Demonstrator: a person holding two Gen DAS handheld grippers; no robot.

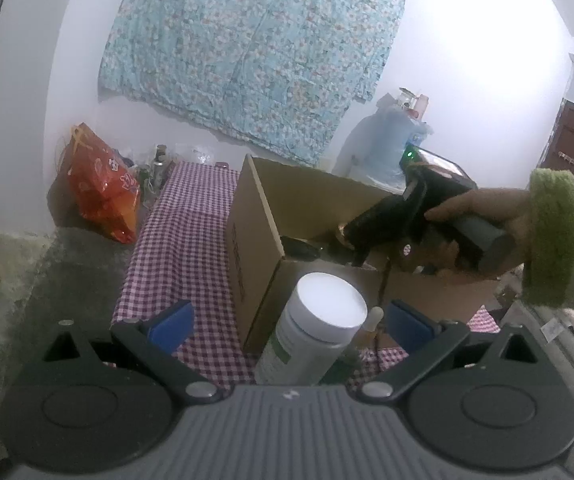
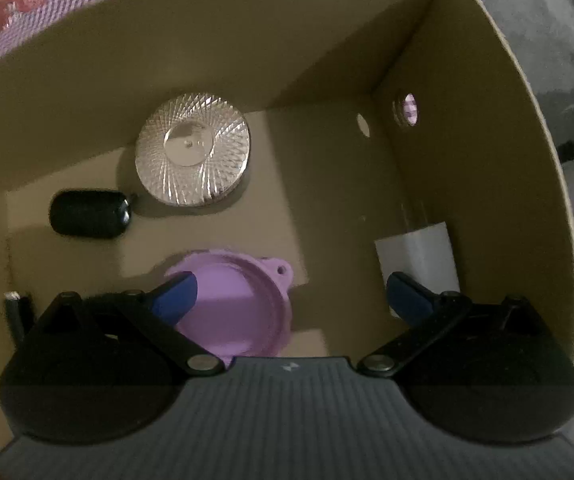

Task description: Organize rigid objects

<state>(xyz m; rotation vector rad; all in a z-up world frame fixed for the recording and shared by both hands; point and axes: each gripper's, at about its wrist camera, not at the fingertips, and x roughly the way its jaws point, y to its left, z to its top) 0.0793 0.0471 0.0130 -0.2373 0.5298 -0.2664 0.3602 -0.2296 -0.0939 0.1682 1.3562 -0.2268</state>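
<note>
Main risk: our left tongs are spread wide with the white-capped bottle standing upright between the pads, touching neither as far as we can tell; if we close off-centre or too high on the cap, the tall bottle will likely tip or squirt out against the near wall of the cardboard box, which sits just beyond it. The bottle is near the front edge of the desk with its checked cloth, so a knock could send it off. A small pale dropper-like thing sits just right of the bottle, near the right pad; it could get pinched along with it. Second risk: our right tongs are also spread, empty, and down inside the box, so lifting the bottle over the wall could collide with that gripper and the hand holding it. Inside the box: the purple lid lies directly under the right tongs' left pad, a white block is just beyond the right pad against the right wall, a faceted silver lid is by the back wall, and a black oval item is toward the left wall. Dropping the bottle onto those could topple it.
</note>
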